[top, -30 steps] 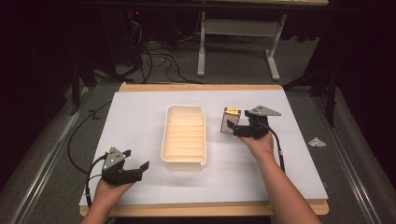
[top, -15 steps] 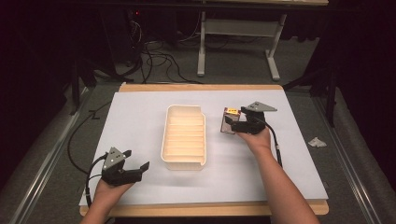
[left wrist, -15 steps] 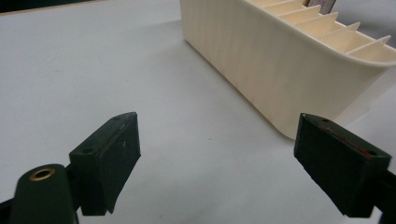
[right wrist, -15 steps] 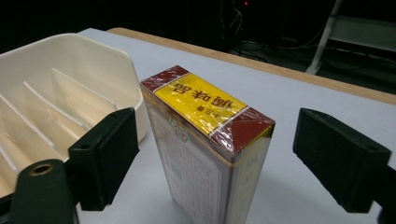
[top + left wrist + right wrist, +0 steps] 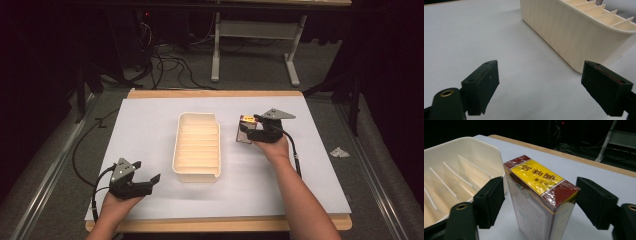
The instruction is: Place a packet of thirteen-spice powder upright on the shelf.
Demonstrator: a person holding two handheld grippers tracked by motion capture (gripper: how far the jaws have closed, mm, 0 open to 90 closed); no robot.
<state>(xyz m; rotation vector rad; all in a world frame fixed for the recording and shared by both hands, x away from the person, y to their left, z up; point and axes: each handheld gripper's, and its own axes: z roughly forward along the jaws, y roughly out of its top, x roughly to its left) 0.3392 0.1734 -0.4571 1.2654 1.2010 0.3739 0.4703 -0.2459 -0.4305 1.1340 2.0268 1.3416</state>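
A cellophane-wrapped packet (image 5: 536, 176) with a yellow and maroon end stands on the white sheet just right of the cream divided tray (image 5: 176, 150). My right gripper (image 5: 540, 195) has just been closing its jaws on it, and the pads now meet its two narrow sides. From above, the right gripper (image 5: 248, 128) reaches left over the packet (image 5: 244, 132). My left gripper (image 5: 147, 171) rests near the table's front left, open and holding nothing. Its own view has the left gripper (image 5: 540, 85) aimed at the tray's near end wall (image 5: 564, 37).
The tray (image 5: 481, 147) has several thin ribs inside and holds nothing I can see. A white sheet (image 5: 310, 165) covers the wooden table. A crumpled scrap (image 5: 340, 151) lies on the floor at the right. Cables and a desk frame stand behind the table.
The right gripper's jaws have narrowed around the packet, with the hand shifting only slightly. The left hand and its gripper stay where they were.
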